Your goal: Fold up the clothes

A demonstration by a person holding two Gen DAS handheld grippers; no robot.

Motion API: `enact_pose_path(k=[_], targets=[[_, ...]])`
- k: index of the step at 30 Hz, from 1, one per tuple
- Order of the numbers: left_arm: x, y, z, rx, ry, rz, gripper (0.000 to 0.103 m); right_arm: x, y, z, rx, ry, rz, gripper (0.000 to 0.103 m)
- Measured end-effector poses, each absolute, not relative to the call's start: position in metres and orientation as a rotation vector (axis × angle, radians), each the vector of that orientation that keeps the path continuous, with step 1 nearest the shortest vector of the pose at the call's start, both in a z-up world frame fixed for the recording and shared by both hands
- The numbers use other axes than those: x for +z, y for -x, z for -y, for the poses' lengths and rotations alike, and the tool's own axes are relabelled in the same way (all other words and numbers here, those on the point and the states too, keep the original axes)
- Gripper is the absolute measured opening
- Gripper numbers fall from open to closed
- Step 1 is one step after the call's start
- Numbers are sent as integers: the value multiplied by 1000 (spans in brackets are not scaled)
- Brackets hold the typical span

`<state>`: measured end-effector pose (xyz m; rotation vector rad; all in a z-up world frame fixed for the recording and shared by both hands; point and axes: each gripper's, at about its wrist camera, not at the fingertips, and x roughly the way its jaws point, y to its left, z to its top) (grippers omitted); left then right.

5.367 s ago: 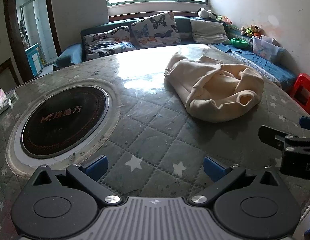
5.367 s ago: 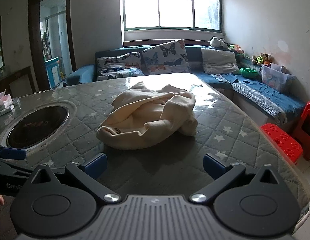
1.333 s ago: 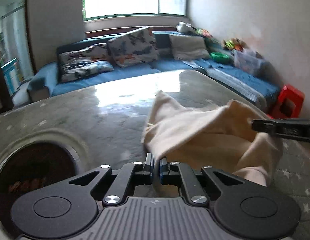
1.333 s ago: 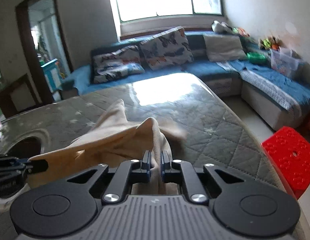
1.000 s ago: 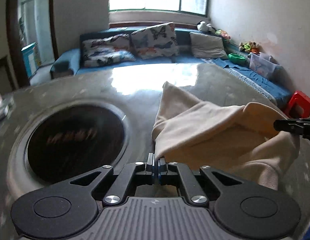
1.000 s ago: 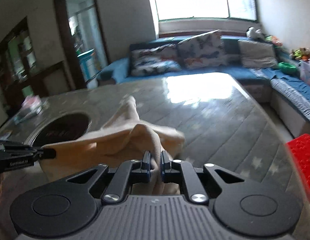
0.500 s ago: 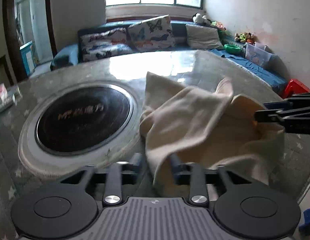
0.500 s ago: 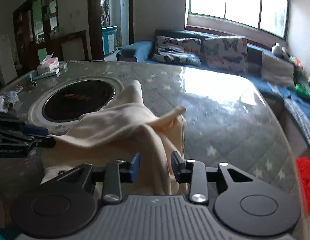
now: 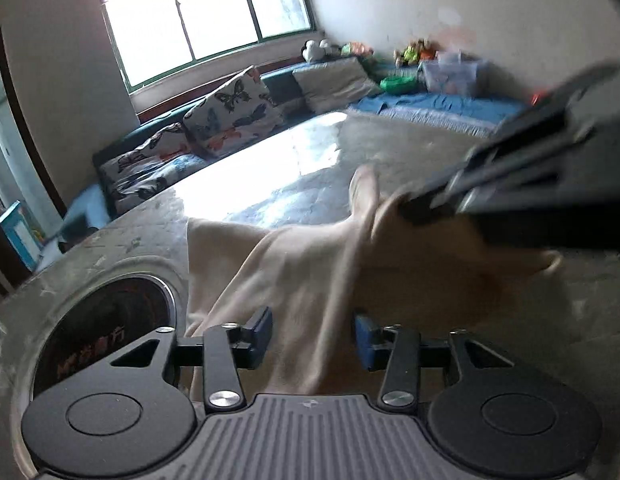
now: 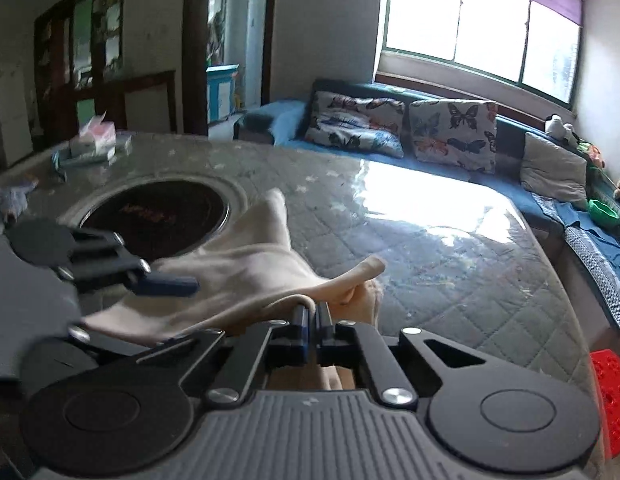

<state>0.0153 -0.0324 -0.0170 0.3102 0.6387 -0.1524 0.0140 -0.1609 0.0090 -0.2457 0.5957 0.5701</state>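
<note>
A cream garment (image 9: 310,272) lies bunched on the quilted table (image 9: 294,184), beside the round black cooktop (image 9: 110,320). My left gripper (image 9: 312,332) is open, its blue pads on either side of a fold of the cloth. My right gripper (image 10: 312,326) is shut on an edge of the garment (image 10: 246,276) and holds it a little above the table (image 10: 450,264). The right gripper shows blurred at the right of the left wrist view (image 9: 510,184); the left gripper shows at the left of the right wrist view (image 10: 110,264).
The cooktop (image 10: 158,216) is set into the table's left part. Tissue packs (image 10: 94,144) lie at the far left edge. A blue sofa with butterfly cushions (image 10: 390,128) runs behind the table. A red stool (image 10: 610,392) stands at the right.
My left gripper has opened wider around the cloth. My right gripper was open half a second ago and has shut on the garment's edge. Both views have swung sideways.
</note>
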Motion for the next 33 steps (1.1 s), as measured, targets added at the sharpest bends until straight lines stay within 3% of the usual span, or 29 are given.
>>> enact_pose_path(k=[2, 4, 11, 18, 19, 20, 22, 25, 27, 29, 33], targets=[[-19, -17, 26, -140, -303, -643, 12, 14, -14, 168, 554, 216, -580, 2], [-20, -19, 19, -127, -295, -647, 7, 19, -14, 177, 532, 180, -565, 2], [6, -3, -42, 3, -116, -599, 4, 31, -13, 216, 399, 49, -507, 2], [5, 17, -112, 174, 45, -666, 4, 15, -27, 270, 203, -24, -593, 7], [3, 21, -120, 184, 67, -681, 4, 11, -29, 275, 186, -21, -612, 12], [0, 24, -126, 200, 71, -694, 4, 9, -30, 278, 162, -11, -622, 26], [-6, 32, -136, 223, 87, -717, 4, 3, -32, 284, 116, 3, -637, 42], [-15, 47, -149, 253, 145, -755, 4, -4, -37, 295, 82, -53, -678, 44], [-17, 56, -154, 272, 173, -768, 4, -8, -40, 303, 57, -105, -691, 48], [-17, 64, -155, 284, 185, -770, 4, -11, -42, 308, 42, -138, -694, 60], [-16, 69, -160, 305, 188, -782, 4, -15, -43, 313, 34, -179, -696, 64]])
